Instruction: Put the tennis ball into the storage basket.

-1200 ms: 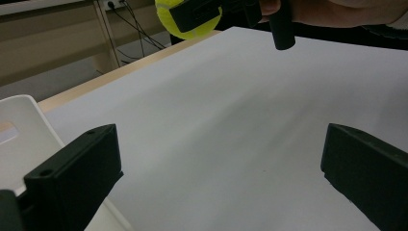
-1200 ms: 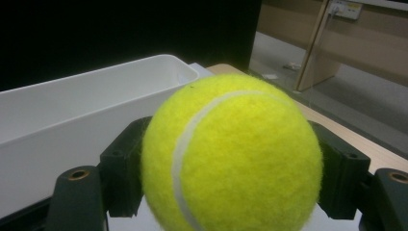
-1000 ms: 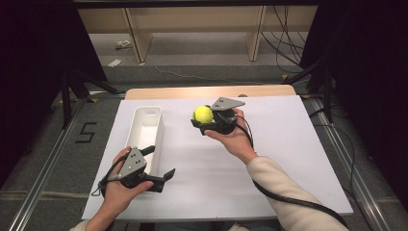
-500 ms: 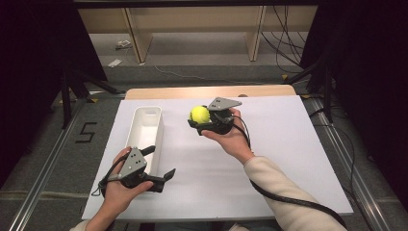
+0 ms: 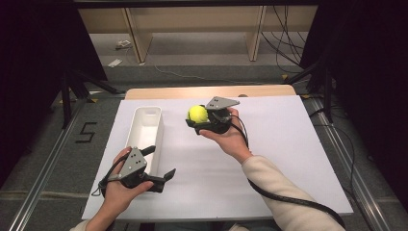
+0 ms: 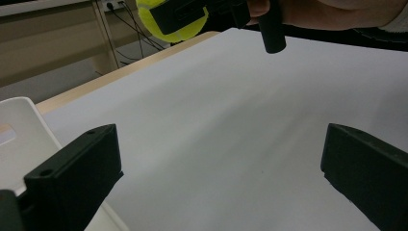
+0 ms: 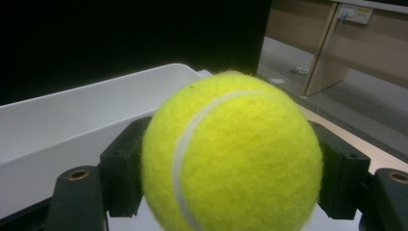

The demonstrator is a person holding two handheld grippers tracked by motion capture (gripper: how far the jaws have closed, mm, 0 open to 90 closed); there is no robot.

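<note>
Right tongs (image 5: 196, 120) grasp the tennis ball (image 5: 197, 113) near the white bin (image 5: 144, 126); left tongs (image 5: 161, 161) released beside it.

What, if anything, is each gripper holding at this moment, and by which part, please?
The right gripper clamps the tennis ball across its two opposite sides. The left gripper is open and holds nothing.

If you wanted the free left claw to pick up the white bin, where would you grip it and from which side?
Grip the near end wall of the white bin, coming down from above with one jaw inside and one outside. It stands upright and open-topped, its thin rim exposed, and that end lies closest to the open left claw.
</note>
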